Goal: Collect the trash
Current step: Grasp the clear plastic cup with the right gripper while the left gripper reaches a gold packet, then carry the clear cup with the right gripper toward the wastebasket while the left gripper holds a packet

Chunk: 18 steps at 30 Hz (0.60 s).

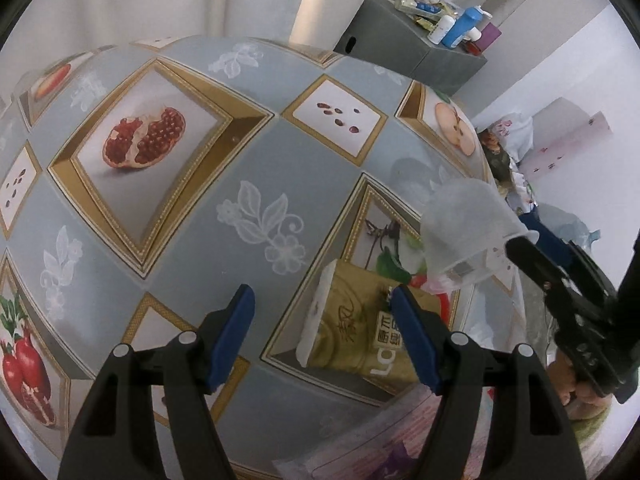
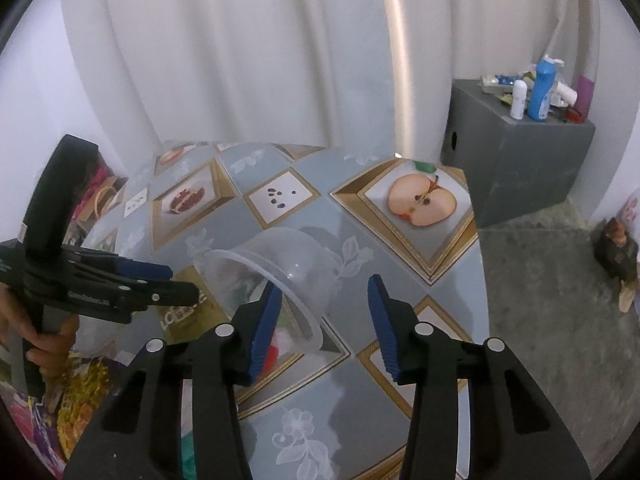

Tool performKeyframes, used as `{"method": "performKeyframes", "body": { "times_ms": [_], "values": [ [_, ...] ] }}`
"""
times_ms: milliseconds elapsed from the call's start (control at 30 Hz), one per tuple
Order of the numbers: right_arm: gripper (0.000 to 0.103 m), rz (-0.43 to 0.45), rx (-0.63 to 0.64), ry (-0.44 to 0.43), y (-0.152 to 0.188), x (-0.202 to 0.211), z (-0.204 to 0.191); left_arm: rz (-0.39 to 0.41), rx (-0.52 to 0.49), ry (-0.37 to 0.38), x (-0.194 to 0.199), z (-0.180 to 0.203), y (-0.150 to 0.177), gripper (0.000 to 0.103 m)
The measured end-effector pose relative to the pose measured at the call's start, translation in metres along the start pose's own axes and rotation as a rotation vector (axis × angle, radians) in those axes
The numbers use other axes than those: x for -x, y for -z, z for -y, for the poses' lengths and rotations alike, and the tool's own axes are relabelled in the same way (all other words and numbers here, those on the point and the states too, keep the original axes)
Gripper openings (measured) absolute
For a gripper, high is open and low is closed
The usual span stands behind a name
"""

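A clear plastic cup (image 2: 288, 264) lies on its side on the fruit-patterned tablecloth (image 2: 352, 392), mouth toward me. My right gripper (image 2: 324, 320) straddles its near wall: one blue pad sits at the rim, the other stands apart outside, so it is open. The left wrist view shows the cup (image 1: 464, 220) with the right gripper (image 1: 544, 252) at its rim. A gold snack packet (image 1: 352, 332) lies flat by the cup. My left gripper (image 1: 324, 332) hovers open over it, the packet partly behind its right finger. In the right wrist view, the left gripper (image 2: 180, 282) points at the packet (image 2: 180, 314).
A grey box (image 2: 516, 168) with bottles on top stands on the floor beyond the table's right edge, also the grey box (image 1: 416, 44). White curtains hang behind. Colourful wrappers (image 2: 80, 396) pile at the table's near left edge. A small brown object (image 2: 616, 252) sits on the floor.
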State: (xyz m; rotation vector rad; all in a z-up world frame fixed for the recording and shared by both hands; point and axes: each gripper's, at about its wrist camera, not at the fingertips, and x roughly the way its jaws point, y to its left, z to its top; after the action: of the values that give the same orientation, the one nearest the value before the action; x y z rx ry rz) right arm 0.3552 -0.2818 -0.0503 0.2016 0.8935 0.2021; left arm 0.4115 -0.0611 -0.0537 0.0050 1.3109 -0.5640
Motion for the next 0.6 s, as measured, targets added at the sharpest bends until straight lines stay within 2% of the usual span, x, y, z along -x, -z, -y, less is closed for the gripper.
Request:
{"method": "performKeyframes", "body": {
  "times_ms": [133,167,233,300,500,600],
  "values": [
    [0.03,-0.011,-0.021,-0.007,-0.001,-0.008,0.004,-0.003,-0.011,-0.003,0.001,0.001,0.0,0.068],
    [0.029,-0.013,-0.026,-0.011,-0.001,-0.009,0.004,-0.006,-0.013,0.01,0.001,0.001,0.0,0.059],
    [0.023,-0.015,-0.033,-0.018,-0.001,-0.01,0.005,-0.018,0.001,0.04,0.001,0.002,-0.001,0.051],
    [0.018,-0.017,-0.035,-0.022,-0.001,-0.01,0.006,-0.025,-0.011,0.054,0.002,0.007,-0.002,0.038],
    [0.007,-0.006,-0.045,-0.032,-0.002,-0.008,0.008,-0.003,-0.052,-0.001,0.003,0.019,-0.001,0.033],
    [0.004,0.005,-0.049,-0.037,-0.002,-0.005,0.008,0.022,-0.059,-0.013,0.008,0.02,-0.001,0.024]
  ]
}}
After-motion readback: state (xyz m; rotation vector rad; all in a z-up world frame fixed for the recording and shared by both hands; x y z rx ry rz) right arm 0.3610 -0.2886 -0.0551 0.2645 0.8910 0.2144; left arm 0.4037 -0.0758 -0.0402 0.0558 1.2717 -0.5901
